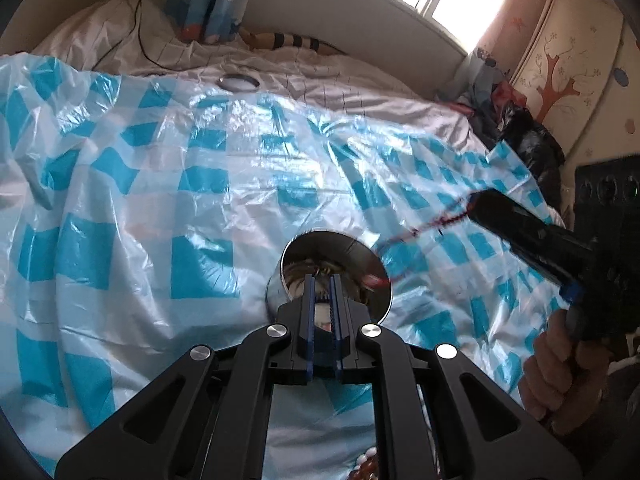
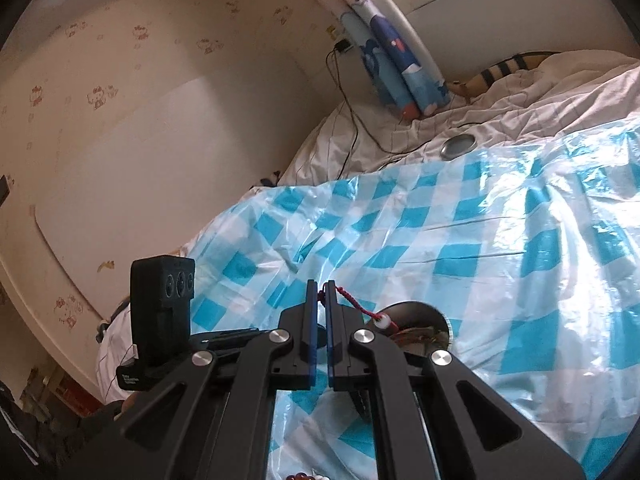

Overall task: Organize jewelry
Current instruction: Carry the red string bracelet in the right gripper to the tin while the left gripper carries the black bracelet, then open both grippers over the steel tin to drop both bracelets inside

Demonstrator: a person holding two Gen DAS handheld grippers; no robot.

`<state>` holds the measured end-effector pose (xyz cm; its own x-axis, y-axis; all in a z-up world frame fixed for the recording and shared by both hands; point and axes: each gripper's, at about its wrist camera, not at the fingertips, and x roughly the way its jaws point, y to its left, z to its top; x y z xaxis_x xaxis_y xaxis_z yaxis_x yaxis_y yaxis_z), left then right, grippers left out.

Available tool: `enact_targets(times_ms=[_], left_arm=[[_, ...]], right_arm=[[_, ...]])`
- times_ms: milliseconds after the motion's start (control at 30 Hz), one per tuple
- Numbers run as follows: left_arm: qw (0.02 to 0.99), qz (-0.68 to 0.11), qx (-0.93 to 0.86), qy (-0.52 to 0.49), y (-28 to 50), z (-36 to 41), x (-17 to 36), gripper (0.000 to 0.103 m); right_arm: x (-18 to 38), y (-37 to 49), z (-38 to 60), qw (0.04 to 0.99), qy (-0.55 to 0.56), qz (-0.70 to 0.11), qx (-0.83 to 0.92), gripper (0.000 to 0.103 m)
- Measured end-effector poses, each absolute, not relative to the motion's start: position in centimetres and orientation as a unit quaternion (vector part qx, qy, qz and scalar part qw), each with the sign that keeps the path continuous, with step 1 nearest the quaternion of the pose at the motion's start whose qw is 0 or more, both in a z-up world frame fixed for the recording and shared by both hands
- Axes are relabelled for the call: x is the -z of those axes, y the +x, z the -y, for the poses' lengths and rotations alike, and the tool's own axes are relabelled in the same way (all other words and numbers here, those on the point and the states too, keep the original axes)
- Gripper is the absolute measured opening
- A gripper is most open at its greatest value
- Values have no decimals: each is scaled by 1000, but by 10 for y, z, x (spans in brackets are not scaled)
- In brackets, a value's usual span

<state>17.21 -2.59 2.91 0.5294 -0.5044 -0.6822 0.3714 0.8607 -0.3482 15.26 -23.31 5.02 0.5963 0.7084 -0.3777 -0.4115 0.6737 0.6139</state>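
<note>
Bed draped in blue-checked plastic sheet; cartoon wallpaper behind. Left gripper clamped on tin rim; right gripper clamped on red cord. No writing legible.

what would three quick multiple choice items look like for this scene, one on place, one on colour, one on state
1. Where is the loose round metal lid?
A. on the white quilt beyond the checked sheet
B. on the tin
C. in the left jaws

2. What colour is the cord?
A. green
B. red
C. yellow

3. What are the right jaws doing?
A. standing wide open
B. pinching the cord
C. gripping the tin's rim

Answers:
1 A: the lid lies on the white quilt past the checked plastic sheet.
2 B: the cord is braided red, with a white bead.
3 B: the right gripper pinches the cord, which runs toward the open metal tin.
</note>
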Motion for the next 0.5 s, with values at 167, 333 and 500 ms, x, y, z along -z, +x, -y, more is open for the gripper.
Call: enact_targets(times_ms=[167, 333, 500], left_arm=[[858, -447, 243, -64, 176, 24, -13, 7], [845, -476, 237, -62, 186, 30, 14, 11], [840, -483, 239, -70, 191, 34, 26, 10]], right_arm=[[-22, 176, 214, 843, 235, -373, -309, 25], [-3, 178, 222, 835, 248, -402, -282, 64], [-7, 173, 231, 838, 254, -395, -277, 66]])
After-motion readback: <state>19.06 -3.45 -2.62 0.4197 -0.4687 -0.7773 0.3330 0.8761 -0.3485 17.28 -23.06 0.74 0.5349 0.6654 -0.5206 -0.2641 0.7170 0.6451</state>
